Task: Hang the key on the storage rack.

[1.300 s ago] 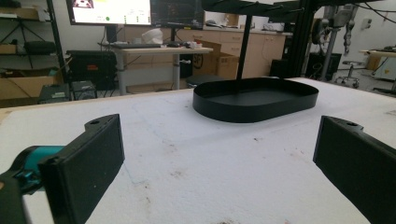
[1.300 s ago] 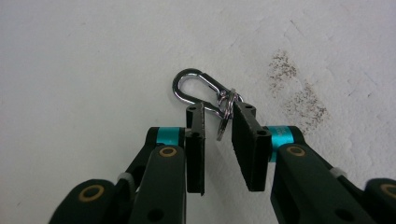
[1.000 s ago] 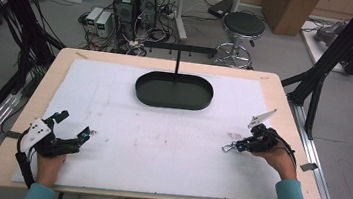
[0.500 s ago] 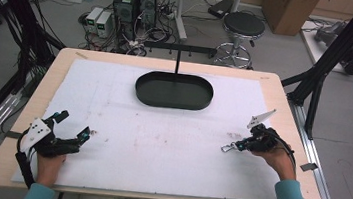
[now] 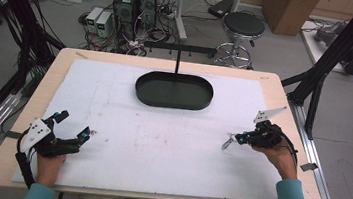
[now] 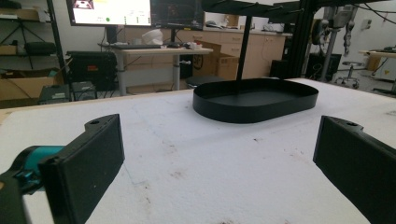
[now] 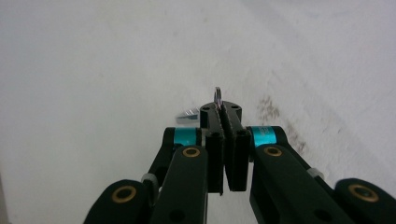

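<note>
My right gripper [image 5: 236,138] lies low over the white mat at the right, its jaws shut on a small silver metal ring [image 5: 227,143]. In the right gripper view the ring's thin edge [image 7: 217,94] sticks up from between the closed pads of the right gripper [image 7: 220,108], and a silver piece shows just left of them. At the front left, my left gripper [image 5: 75,124] rests on the mat, open. Nothing sits between its two black jaws in the left gripper view [image 6: 219,158]. A black oval tray [image 5: 172,104] with an upright post stands at the back centre of the mat.
The white mat [image 5: 159,143] is lightly stained and covers a wooden table [image 5: 271,85]. The left gripper view has the tray [image 6: 243,114] ahead of the jaws. Beyond the table stand a stool [image 5: 243,26], computers [image 5: 127,3] with cables, and black frame legs on both sides.
</note>
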`<state>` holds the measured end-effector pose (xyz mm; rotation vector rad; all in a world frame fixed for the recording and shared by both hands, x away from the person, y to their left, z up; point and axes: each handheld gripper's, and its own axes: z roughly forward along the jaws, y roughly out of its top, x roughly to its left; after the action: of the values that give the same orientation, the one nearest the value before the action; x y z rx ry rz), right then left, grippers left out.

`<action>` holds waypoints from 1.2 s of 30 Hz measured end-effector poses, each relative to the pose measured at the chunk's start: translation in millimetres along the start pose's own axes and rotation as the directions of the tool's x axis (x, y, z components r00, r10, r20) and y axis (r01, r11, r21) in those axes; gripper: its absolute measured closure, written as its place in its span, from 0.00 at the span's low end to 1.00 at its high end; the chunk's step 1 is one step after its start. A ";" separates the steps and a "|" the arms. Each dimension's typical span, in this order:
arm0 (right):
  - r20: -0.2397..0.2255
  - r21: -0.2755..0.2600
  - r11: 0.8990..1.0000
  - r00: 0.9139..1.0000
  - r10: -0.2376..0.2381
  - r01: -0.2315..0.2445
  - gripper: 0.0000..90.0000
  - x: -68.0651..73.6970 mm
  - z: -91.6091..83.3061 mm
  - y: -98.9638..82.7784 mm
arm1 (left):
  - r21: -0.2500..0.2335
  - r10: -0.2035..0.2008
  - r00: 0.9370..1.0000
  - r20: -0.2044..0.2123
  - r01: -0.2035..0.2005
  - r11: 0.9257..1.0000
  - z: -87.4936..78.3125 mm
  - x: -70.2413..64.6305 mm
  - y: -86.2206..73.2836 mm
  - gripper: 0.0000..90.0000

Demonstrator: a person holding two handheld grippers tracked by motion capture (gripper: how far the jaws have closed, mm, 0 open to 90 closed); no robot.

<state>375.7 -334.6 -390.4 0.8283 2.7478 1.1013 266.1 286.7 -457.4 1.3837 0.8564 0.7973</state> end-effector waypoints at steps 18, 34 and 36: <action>0.017 -0.244 0.968 0.999 -0.050 0.053 0.99 8.3 -27.3 50.5 | -0.004 0.009 1.000 0.001 -0.009 1.000 -0.6 -0.5 -0.2 0.03; 0.055 -0.290 0.949 0.993 -0.108 0.120 0.99 0.4 -48.2 126.8 | -0.006 0.004 1.000 0.001 -0.004 1.000 -0.4 -0.5 -0.2 0.03; 0.056 -0.285 0.951 0.993 -0.106 0.118 0.99 -1.3 -50.2 137.8 | -0.005 0.004 1.000 0.001 -0.004 1.000 -0.4 -0.6 -0.1 0.03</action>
<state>427.1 -284.0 -262.6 0.6395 2.4819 1.3983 265.5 286.4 -457.5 1.3813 0.8506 0.8019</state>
